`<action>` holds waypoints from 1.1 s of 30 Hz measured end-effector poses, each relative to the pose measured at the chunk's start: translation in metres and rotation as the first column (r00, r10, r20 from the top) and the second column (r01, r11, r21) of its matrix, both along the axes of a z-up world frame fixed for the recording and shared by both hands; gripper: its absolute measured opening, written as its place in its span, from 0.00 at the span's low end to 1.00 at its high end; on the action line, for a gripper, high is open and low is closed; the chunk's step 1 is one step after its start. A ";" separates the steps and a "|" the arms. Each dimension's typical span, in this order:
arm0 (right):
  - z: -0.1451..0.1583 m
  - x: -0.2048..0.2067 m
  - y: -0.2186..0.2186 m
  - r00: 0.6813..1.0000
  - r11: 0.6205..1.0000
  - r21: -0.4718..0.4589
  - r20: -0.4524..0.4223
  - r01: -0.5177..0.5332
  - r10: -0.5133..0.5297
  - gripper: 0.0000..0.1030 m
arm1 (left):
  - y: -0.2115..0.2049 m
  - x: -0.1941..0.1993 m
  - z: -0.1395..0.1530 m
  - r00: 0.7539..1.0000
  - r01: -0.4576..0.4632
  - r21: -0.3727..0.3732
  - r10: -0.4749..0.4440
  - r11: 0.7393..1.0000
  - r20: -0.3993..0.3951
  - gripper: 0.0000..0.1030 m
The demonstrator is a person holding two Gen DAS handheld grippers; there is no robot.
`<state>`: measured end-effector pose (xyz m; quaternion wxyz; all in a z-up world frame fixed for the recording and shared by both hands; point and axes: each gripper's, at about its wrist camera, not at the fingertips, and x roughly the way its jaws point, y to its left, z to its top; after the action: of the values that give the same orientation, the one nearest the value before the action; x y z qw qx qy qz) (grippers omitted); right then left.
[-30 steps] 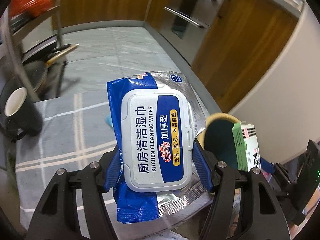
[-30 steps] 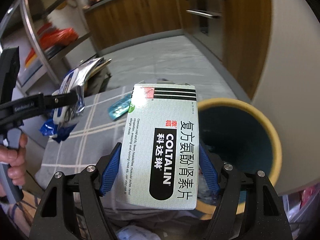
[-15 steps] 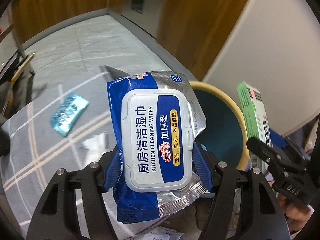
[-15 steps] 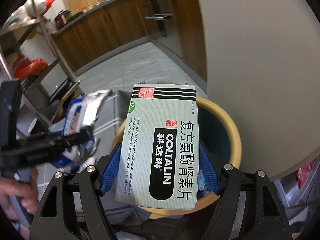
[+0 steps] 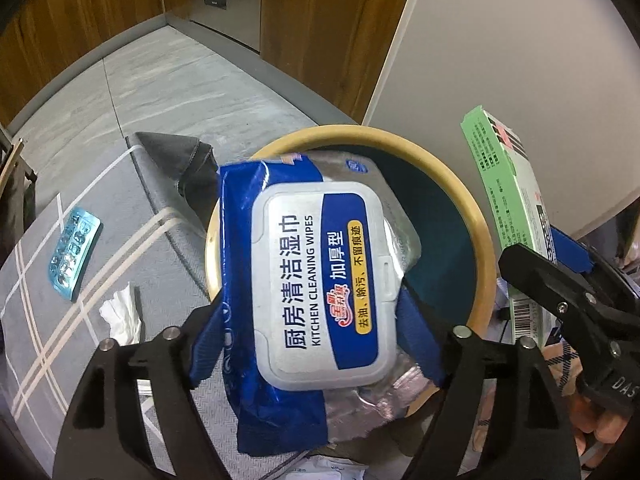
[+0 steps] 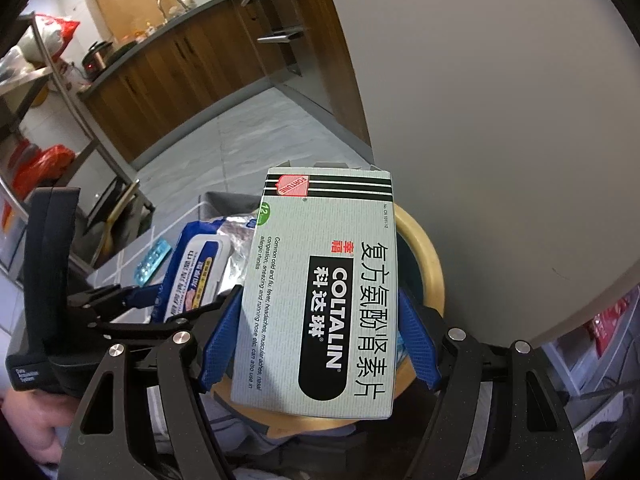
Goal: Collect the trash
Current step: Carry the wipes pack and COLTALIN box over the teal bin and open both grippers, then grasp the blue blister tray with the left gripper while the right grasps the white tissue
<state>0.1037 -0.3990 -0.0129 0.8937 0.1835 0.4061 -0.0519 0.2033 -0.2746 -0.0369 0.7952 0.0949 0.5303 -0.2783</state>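
The drop-off step is under way: the left gripper is hanging over the mouth of the yellow-rimmed bin, its jaws opening around the blue pack of kitchen wipes, which is tilting between them above the bin. The right gripper is holding the green-and-white medicine box firmly across its width, also above the bin. Next, I judge, the wipes need to fall clear into the bin, then the box. A blister strip and a crumpled tissue are lying on the worktop beside the bin, uncollected.
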 end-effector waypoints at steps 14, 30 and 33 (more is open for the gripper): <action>-0.019 0.028 0.025 0.990 0.993 -0.077 -0.112 -0.093 0.084 0.72 | 0.042 0.010 0.024 0.995 -0.095 -0.063 0.098 0.993 0.031 0.87; -0.020 0.037 0.039 0.989 0.991 -0.082 -0.117 -0.106 0.096 0.80 | 0.142 0.015 0.014 0.962 -0.273 -0.032 0.274 0.961 0.009 0.89; -0.013 0.038 0.049 0.988 0.989 -0.075 -0.096 -0.130 0.123 0.80 | 0.165 0.019 0.013 0.952 -0.305 -0.025 0.305 0.952 0.010 0.89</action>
<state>0.1414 -0.3496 -0.0260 0.8825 0.1185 0.4547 -0.0196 0.2220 -0.1098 -0.0243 0.8332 0.0046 0.5299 -0.1578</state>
